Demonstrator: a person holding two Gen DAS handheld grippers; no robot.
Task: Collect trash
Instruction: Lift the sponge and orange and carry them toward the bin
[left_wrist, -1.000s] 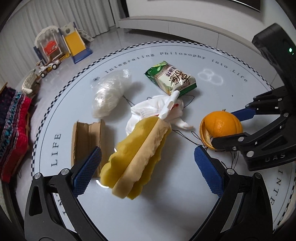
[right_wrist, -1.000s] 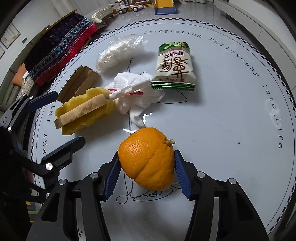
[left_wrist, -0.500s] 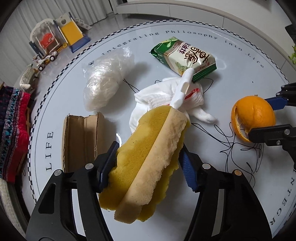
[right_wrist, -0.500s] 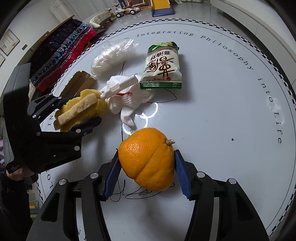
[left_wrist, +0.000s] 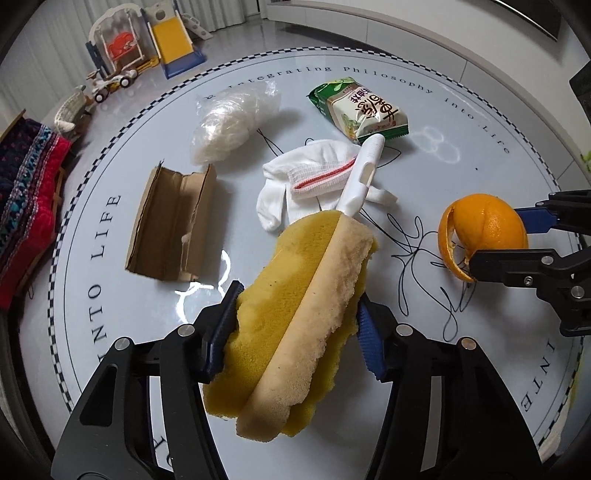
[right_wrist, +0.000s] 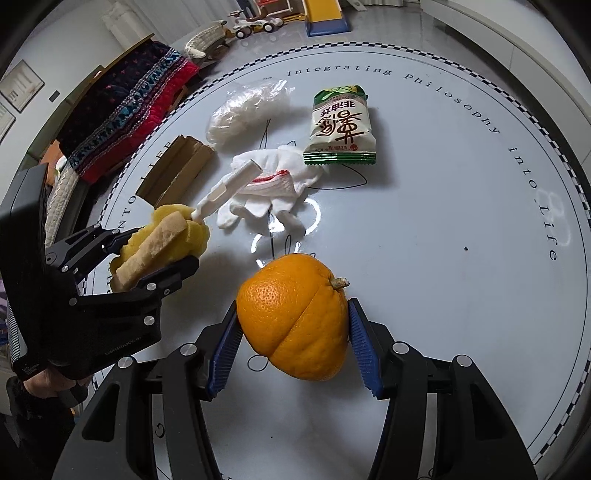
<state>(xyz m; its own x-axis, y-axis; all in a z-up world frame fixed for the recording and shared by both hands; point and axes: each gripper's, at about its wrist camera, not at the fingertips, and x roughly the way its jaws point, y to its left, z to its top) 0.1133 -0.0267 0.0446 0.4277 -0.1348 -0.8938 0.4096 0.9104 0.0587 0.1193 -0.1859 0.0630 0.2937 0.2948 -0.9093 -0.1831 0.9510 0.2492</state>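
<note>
Two grips on. Left gripper (left_wrist: 297, 336) jaws just closed onto yellow foam sponge head of white-handled brush (left_wrist: 295, 310): soft, light, squashes. Right gripper (right_wrist: 291, 345) clamps hollow orange peel (right_wrist: 295, 317): fragile, crushable. Farther on round white table (left_wrist: 461, 122): white cloth glove (left_wrist: 295, 181), torn cardboard (left_wrist: 170, 221), green snack packet (left_wrist: 364, 110), clear plastic bag (left_wrist: 229, 125); all light, crinkly, pinch by edges.

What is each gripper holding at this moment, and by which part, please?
The left gripper has just closed on the sponge brush, clamping its yellow foam head, not the white handle. The right gripper holds the orange peel across its sides.
</note>
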